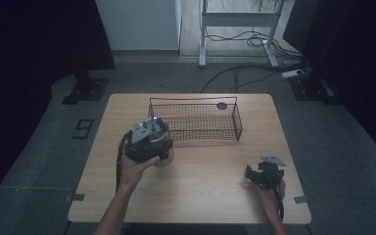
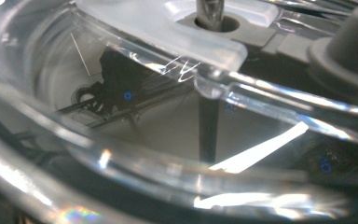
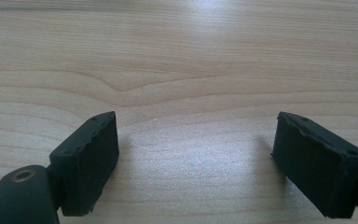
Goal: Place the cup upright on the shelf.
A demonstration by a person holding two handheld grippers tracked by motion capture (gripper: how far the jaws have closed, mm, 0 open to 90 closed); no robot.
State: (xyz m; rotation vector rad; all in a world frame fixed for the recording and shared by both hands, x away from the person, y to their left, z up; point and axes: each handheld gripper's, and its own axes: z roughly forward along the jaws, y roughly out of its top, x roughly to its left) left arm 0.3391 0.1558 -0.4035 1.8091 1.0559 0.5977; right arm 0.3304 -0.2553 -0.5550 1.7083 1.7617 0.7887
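Observation:
My left gripper [image 1: 157, 128] is held above the table's left middle, just off the wire basket's front left corner. It grips a clear round container [image 1: 165, 156], whose curved see-through wall [image 2: 121, 154] sits right against the lens in the left gripper view. There a grey knob [image 2: 354, 42] shows at the upper right, and the jaws themselves are hidden. Low over the wood at the front right, my right gripper [image 1: 249, 174] has its jaws wide apart [image 3: 196, 158], with bare table between them.
A black wire basket [image 1: 238, 128] stands at the back middle of the wooden table [image 1: 200, 191], with a small dark round thing [image 1: 222, 105] at its far right corner. Beyond the table are a desk frame and floor cables.

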